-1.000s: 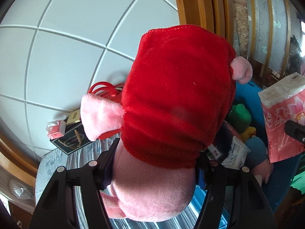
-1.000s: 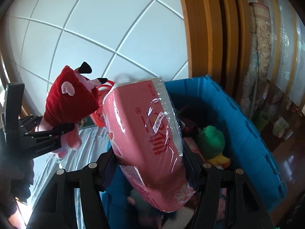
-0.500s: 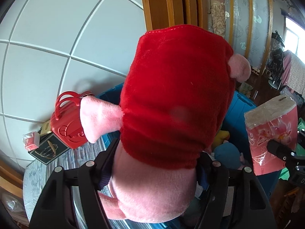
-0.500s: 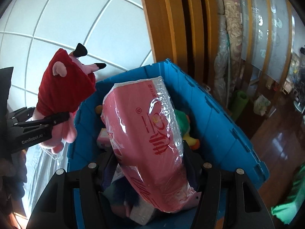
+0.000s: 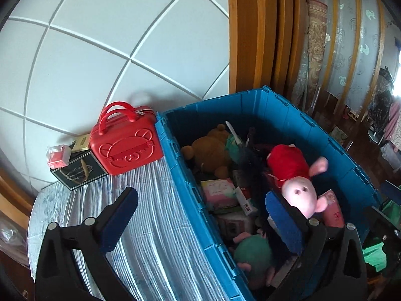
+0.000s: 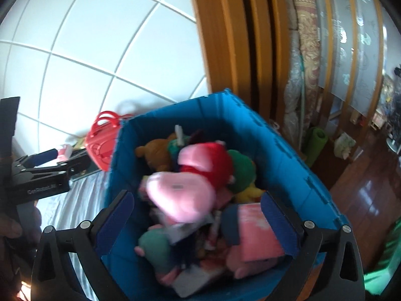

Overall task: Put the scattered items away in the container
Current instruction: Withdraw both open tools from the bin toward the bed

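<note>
1. The left gripper (image 5: 200, 215) stood with its jaws spreading wide, and nothing was clamped between its blue pads (image 5: 120, 215). One finger hung over the striped tablecloth (image 5: 155, 200). The other was over the inside of the blue container (image 5: 288, 115).

2. The pink pig plush in the red dress (image 5: 293, 178) lay loose in the container, snout up, on top of the pile. It sat just beyond the left gripper's inner finger, and I could not tell whether it brushed it.

3. The right gripper (image 6: 198, 220) was also spreading its jaws, gripping nothing. Both of its fingers (image 6: 278, 225) hung above the open container (image 6: 288, 160).

4. The pink tissue pack (image 6: 253, 230) lay released inside the container, close to the right gripper's right-hand finger. The picture was blurred there, so contact was unclear.

5. Under and around these lay a brown bear plush (image 5: 210, 150), a green plush (image 6: 240, 170) and small boxes (image 5: 218, 193), all within the blue walls.

6. On the table outside, the red handbag case (image 5: 125, 145) stood touching the container's corner. A dark box (image 5: 77, 173) with a little red packet (image 5: 57, 155) on it sat beside the case.

7. A hand (image 6: 15, 228) gripped the left tool's handle at the edge of the right camera's view.
</note>
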The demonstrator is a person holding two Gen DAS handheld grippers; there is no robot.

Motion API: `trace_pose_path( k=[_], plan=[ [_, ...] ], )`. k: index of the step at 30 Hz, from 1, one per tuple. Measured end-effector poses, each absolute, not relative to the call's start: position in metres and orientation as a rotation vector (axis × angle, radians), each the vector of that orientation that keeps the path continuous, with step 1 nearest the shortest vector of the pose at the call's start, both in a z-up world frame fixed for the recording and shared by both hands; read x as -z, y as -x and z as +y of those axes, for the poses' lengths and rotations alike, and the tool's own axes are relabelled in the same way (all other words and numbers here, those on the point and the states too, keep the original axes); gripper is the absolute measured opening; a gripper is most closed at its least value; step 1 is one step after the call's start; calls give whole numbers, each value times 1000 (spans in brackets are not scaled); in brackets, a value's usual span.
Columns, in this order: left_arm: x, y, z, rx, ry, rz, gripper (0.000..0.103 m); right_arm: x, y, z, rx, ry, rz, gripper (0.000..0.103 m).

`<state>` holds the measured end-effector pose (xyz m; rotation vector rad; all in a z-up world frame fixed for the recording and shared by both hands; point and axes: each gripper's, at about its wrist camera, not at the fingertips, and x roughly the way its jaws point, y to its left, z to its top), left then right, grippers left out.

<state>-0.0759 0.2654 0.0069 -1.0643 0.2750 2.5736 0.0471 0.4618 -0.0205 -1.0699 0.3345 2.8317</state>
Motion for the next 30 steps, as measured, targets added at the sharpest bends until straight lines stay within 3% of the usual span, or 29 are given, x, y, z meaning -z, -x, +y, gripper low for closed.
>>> trace_pose_path(
  k=[30],
  plan=[
    [35,2,14,-2884,1310,84,103,21,-63,246,-3037,1352,153,103]
  ],
)
